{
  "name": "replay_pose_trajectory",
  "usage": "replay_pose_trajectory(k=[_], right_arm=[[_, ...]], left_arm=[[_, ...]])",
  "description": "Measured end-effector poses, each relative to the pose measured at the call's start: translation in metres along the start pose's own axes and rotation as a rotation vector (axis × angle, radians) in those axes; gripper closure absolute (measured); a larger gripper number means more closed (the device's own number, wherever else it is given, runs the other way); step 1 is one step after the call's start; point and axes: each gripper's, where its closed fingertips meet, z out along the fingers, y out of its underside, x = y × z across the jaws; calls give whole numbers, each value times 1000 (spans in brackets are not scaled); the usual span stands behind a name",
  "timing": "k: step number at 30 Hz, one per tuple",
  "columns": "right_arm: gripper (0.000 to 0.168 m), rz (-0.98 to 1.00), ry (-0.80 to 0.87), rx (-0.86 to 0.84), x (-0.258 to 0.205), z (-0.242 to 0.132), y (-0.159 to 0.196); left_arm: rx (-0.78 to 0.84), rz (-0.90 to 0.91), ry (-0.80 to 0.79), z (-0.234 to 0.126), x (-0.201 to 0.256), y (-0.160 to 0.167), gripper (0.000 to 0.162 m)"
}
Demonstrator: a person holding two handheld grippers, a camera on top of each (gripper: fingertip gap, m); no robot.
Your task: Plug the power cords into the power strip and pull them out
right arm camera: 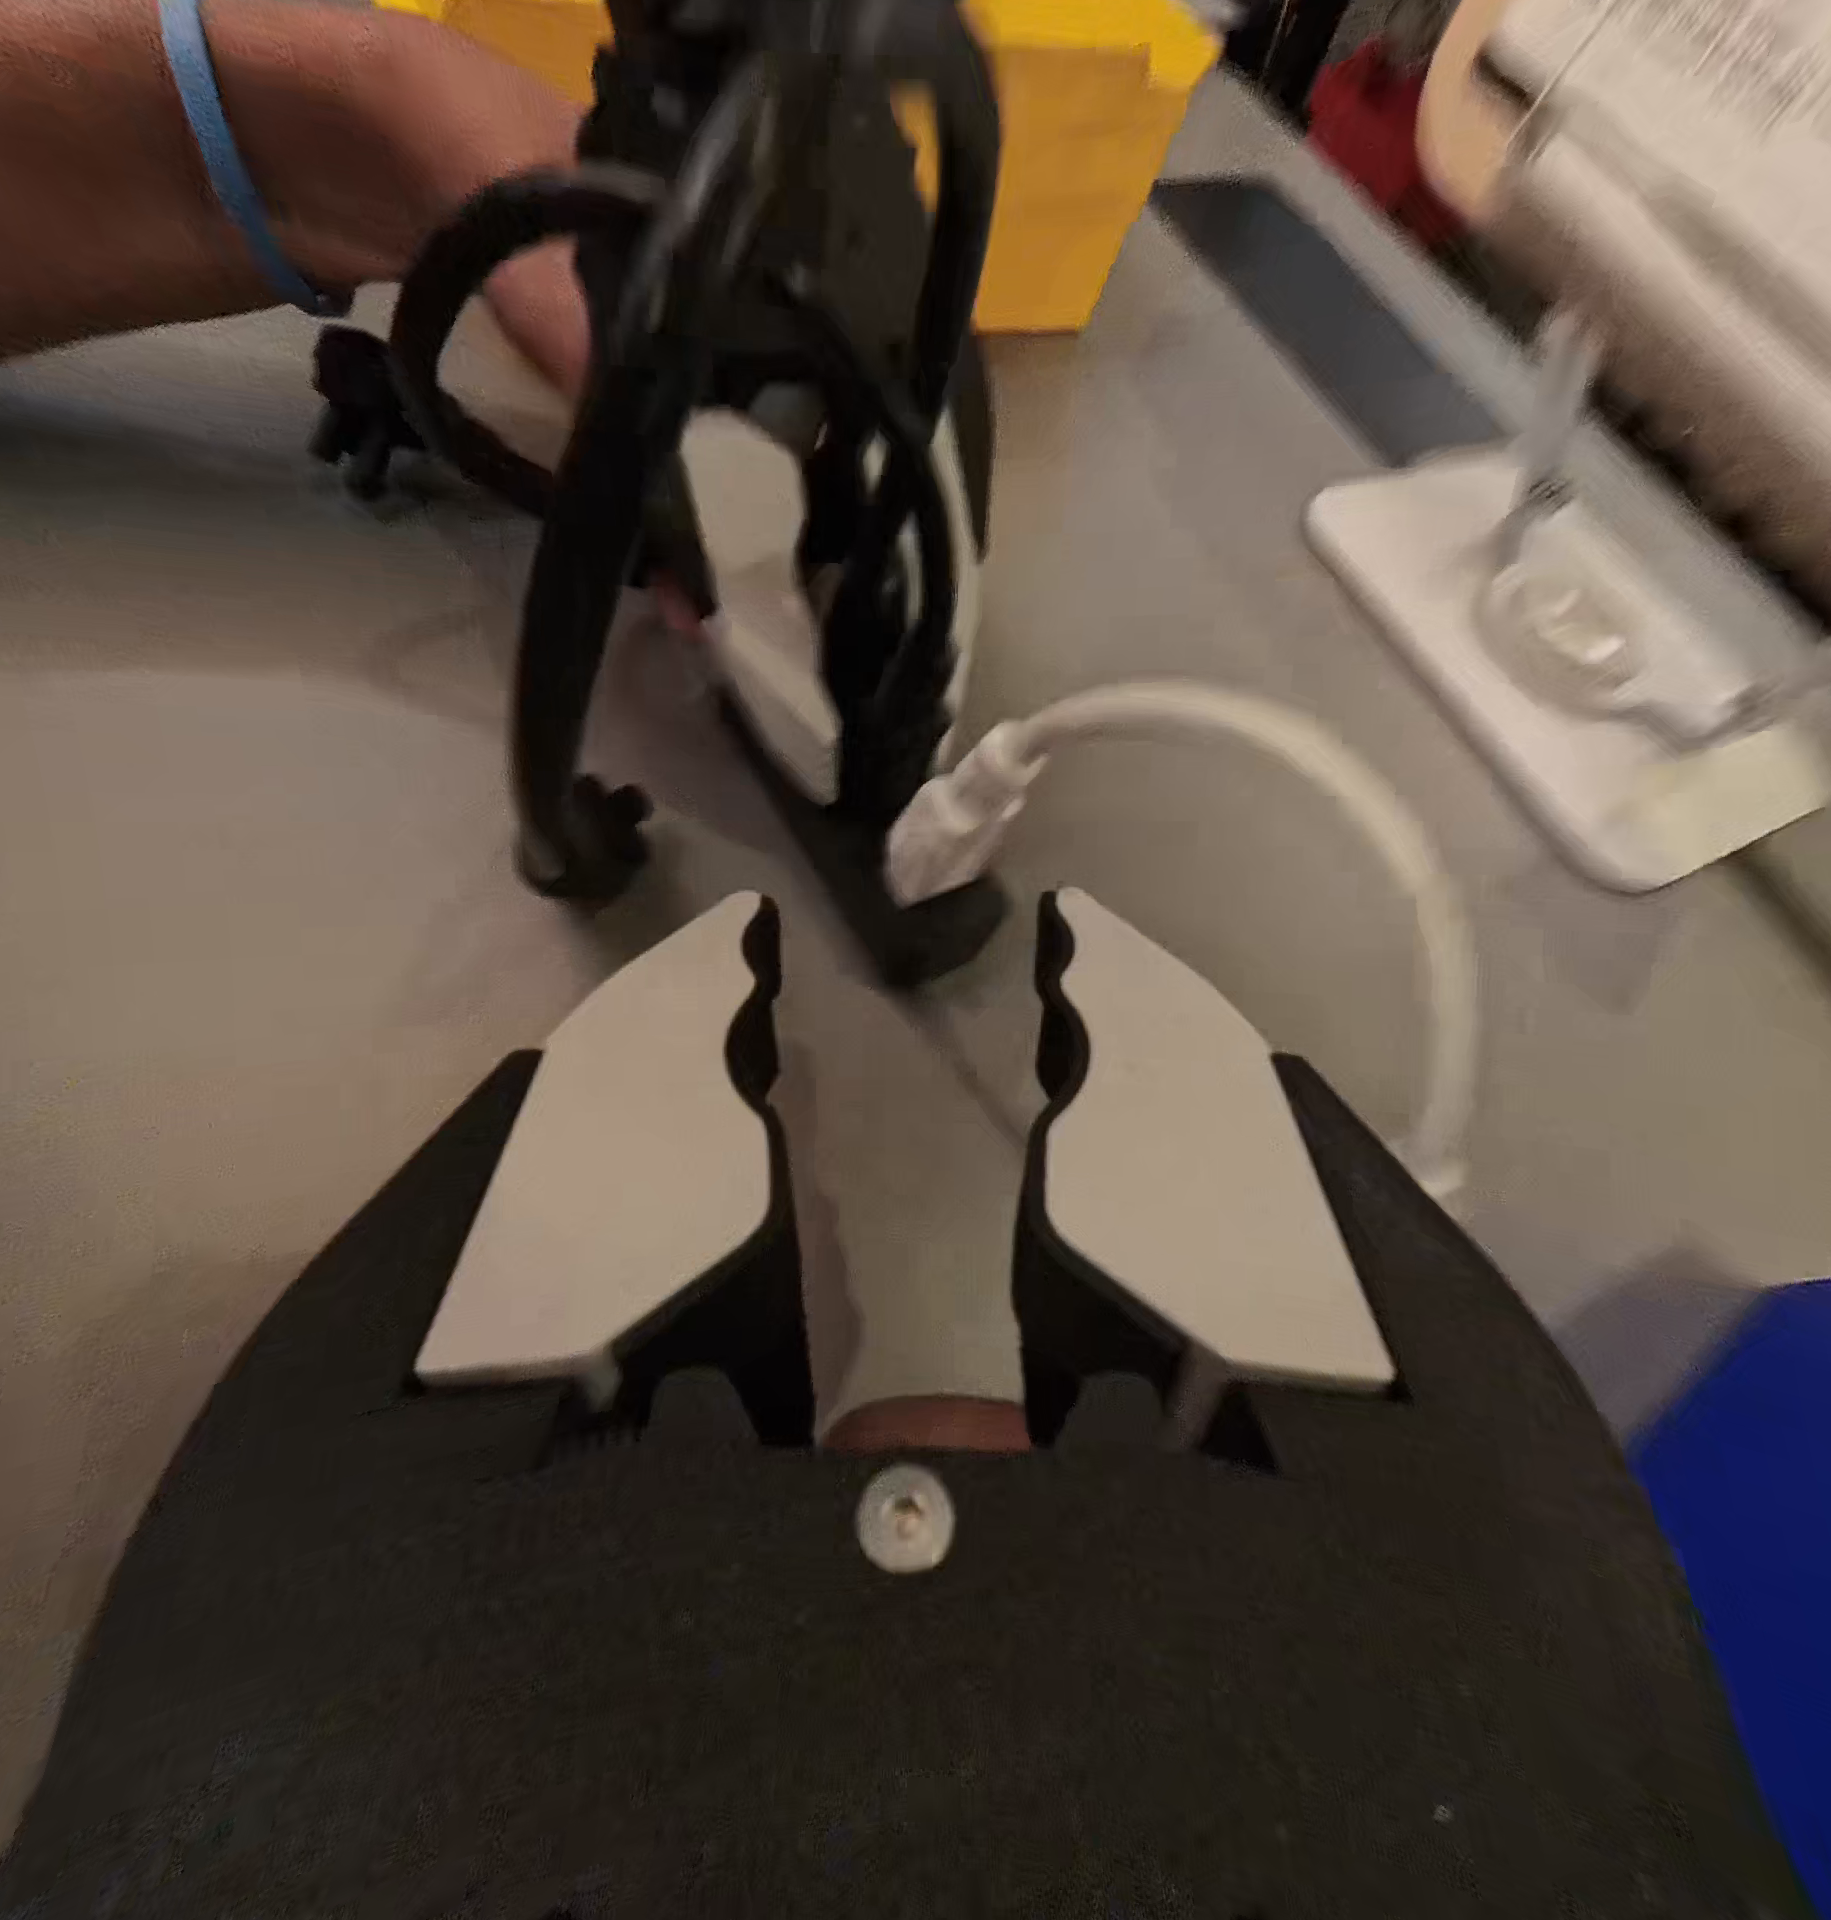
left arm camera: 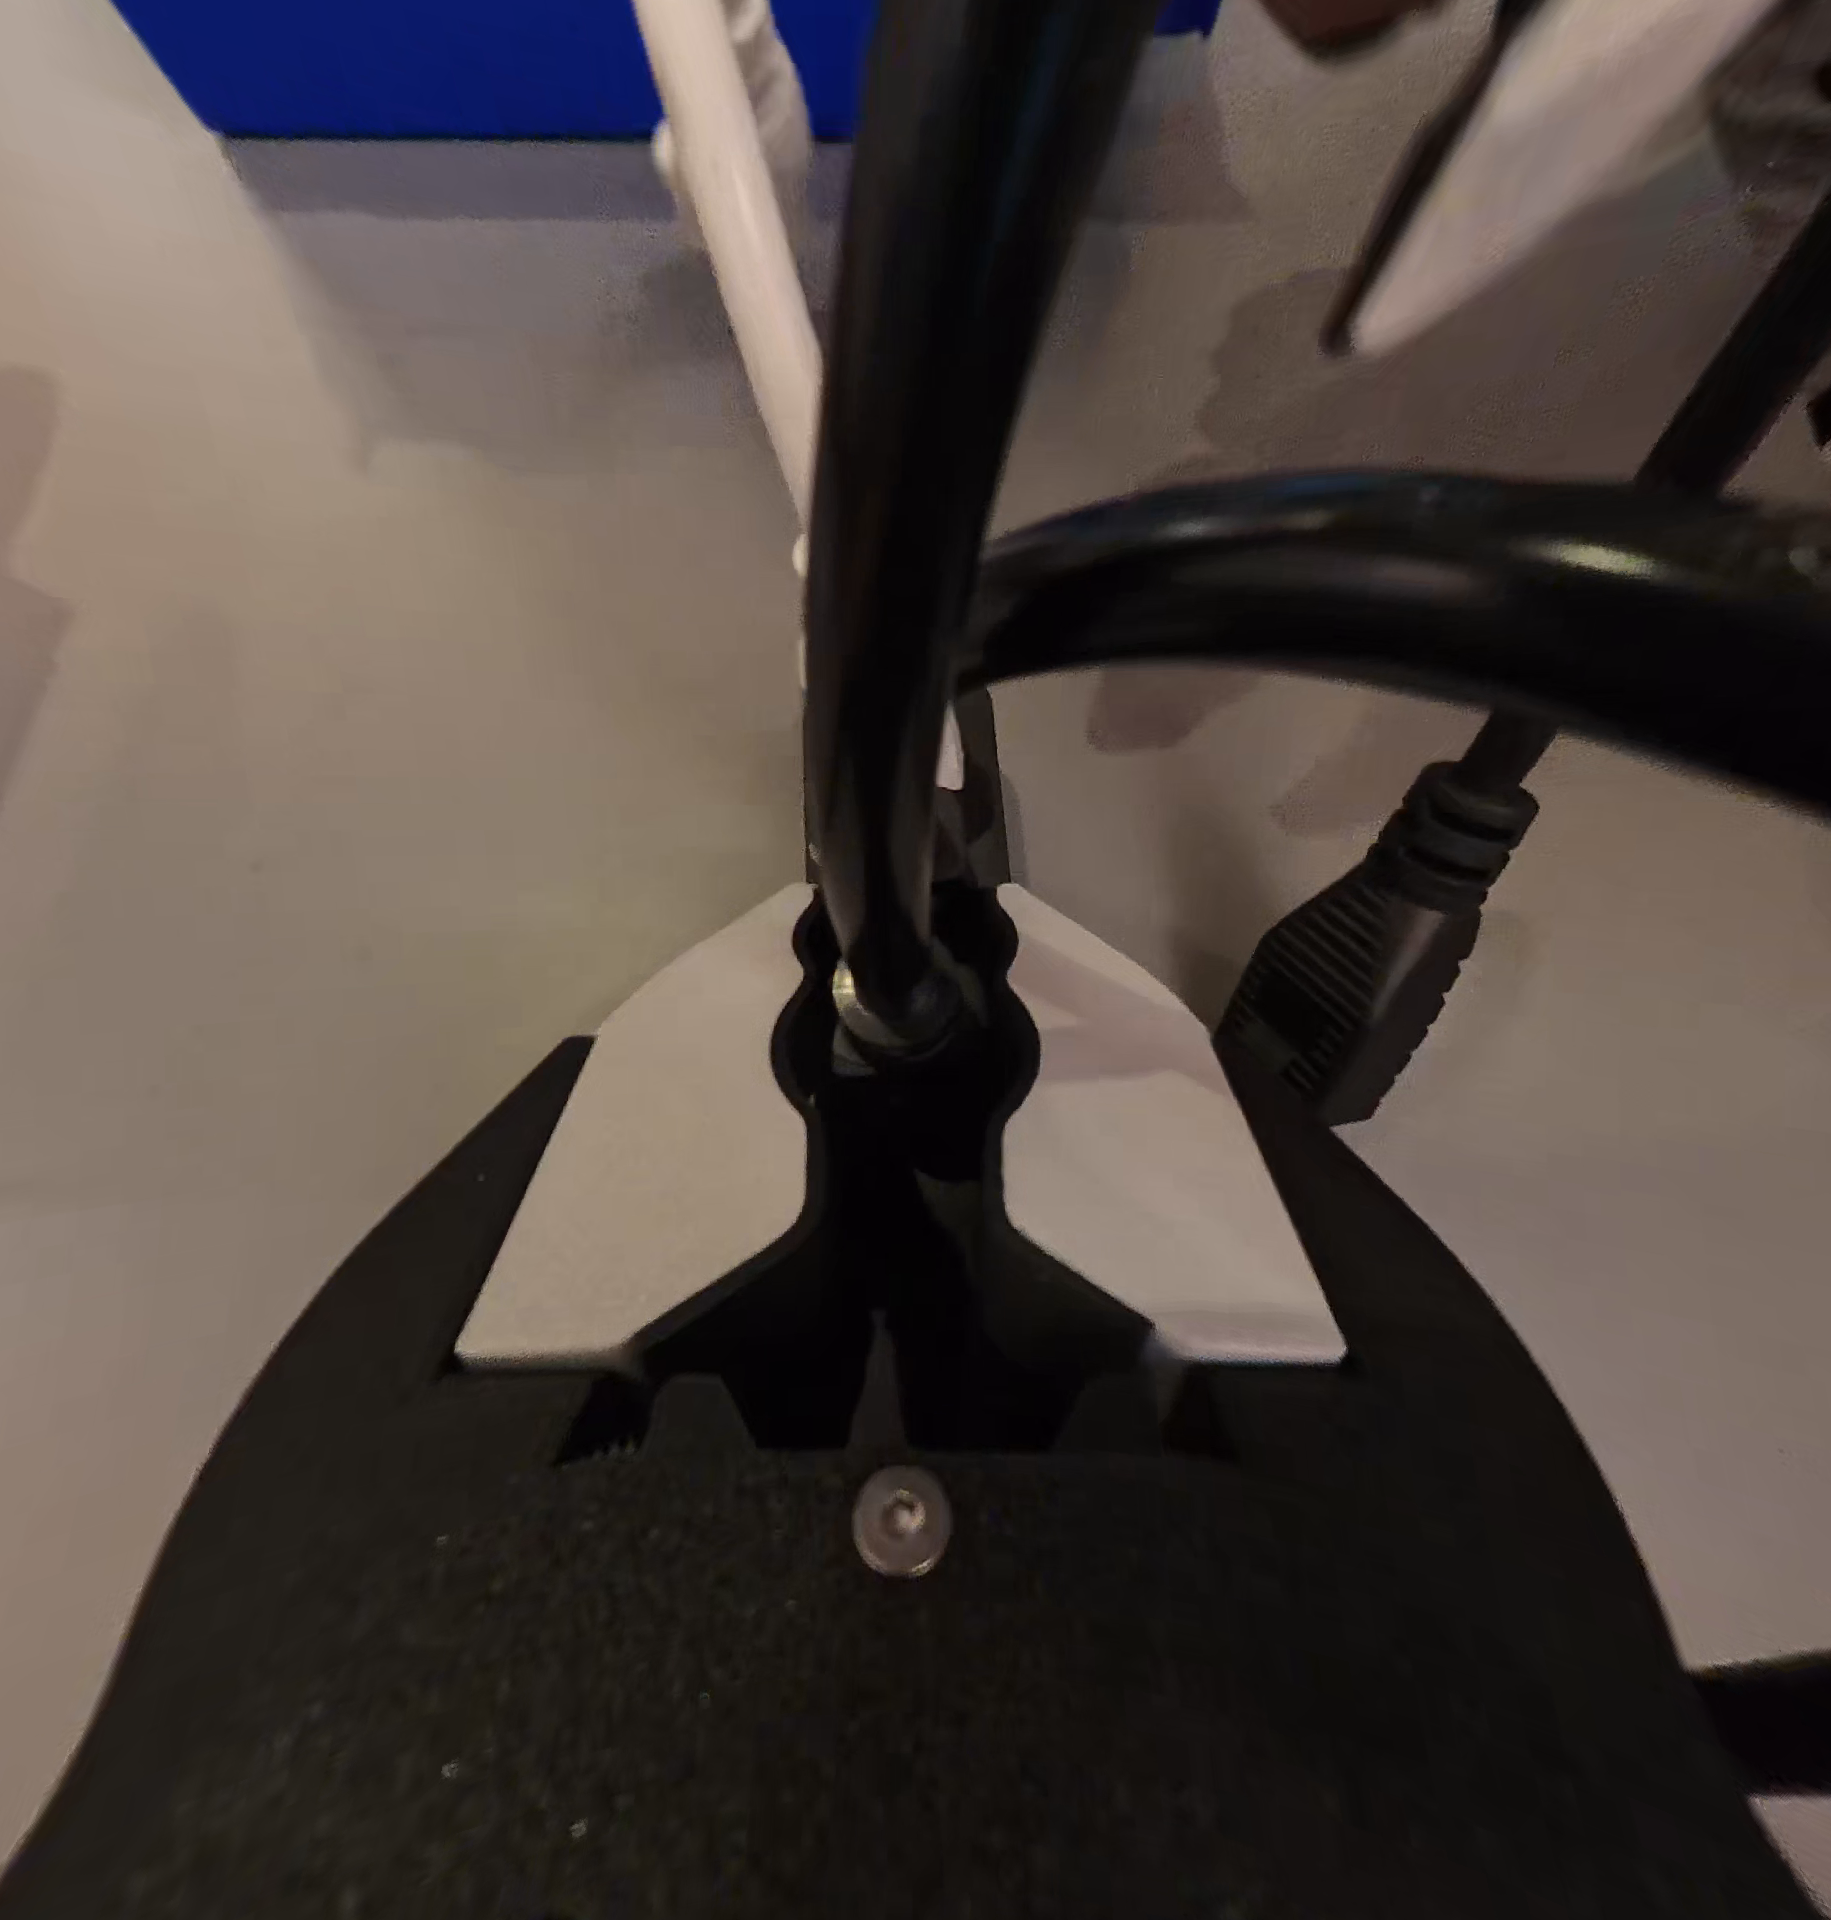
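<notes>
Left wrist view, places given from the left gripper (left arm camera: pixel 906 997):

- Blue box (left arm camera: pixel 454 68): far beyond it, to the left, at the table's (left arm camera: pixel 267 831) back edge.
- White cord (left arm camera: pixel 755 301): beyond it, running from the box down toward the fingertips, partly hidden by the black cord.
- Left gripper: fingers pressed together, pinching a black cord (left arm camera: pixel 921 468) at its plug end; the cord rises straight up out of the tips. The plug itself is mostly hidden between the pads.
- Second black cord (left arm camera: pixel 1410 582): beyond and right of it, arching across the view.
- Black plug (left arm camera: pixel 1378 935): just right of the fingertips, ribbed, lying on the table, apart from the gripper.
- Right gripper's white finger (left arm camera: pixel 1513 208): far upper right, off the table.

Right wrist view, places given from the right gripper (right arm camera: pixel 909 935):

- Hand (right arm camera: pixel 267 177) with a blue wristband (right arm camera: pixel 215 156): far beyond it, to the left.
- Left gripper, seen opposite, with a bundle of black cords hanging around it: beyond the tips, centre; blurred.
- Right gripper: fingers spread, nothing between them.
- Power strip (right arm camera: pixel 890 883): black, on the table just beyond the tips, largely hidden by cords.
- White plug (right arm camera: pixel 952 821): seated at the strip's near end, its cord looping off to the right.
- Yellow box (right arm camera: pixel 1077 156): far beyond.
- White stand base (right arm camera: pixel 1410 623): beyond, to the right.
- Blue box: close by on the right.
</notes>
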Motion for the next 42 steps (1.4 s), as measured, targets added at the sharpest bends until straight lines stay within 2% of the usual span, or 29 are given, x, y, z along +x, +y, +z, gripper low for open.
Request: replay_pose_trajectory(k=[2, 5, 8, 10, 13, 16, 17, 20, 22, 24, 29, 35, 42], right_arm=[[121, -131, -2, -29, 17, -6, -16], [117, -305, -119, -157, 28, -5, -28], [120, -414, -252, -305, 34, 3, -38], [114, -400, -415, -444, 24, 16, -27], [119, -374, -574, -623, 14, 31, -4], [124, -386, -587, -746, 21, 36, 13], [120, -366, -574, -767, 24, 42, 15], [122, -310, -662, -833, 14, 49, 25], [128, -339, -688, -893, 13, 52, 35], [141, -336, -747, -867, 9, 53, 33], [141, -362, -796, -757, 8, 58, 28], [143, -336, -742, -679, 9, 59, 26], [144, -405, -667, -627, 11, 58, 24]], left_arm=[[-3, 39, -14, 4, 2, -2, 135], [-4, 81, -36, 7, 3, -4, 135], [-3, 101, -45, 8, 4, -4, 135], [0, 107, -52, 8, 3, -4, 135], [6, 118, -72, 7, 2, -4, 135], [14, 133, -99, 7, 1, -4, 135], [16, 133, -103, 7, 1, -4, 135], [16, 128, -103, 7, 1, -4, 134], [15, 118, -100, 7, 0, -4, 134], [16, 105, -98, 7, 0, -4, 134], [16, 84, -108, 7, -2, -4, 134], [17, 70, -108, 7, -3, -3, 134], [32, 64, -114, 7, -4, -4, 134]])
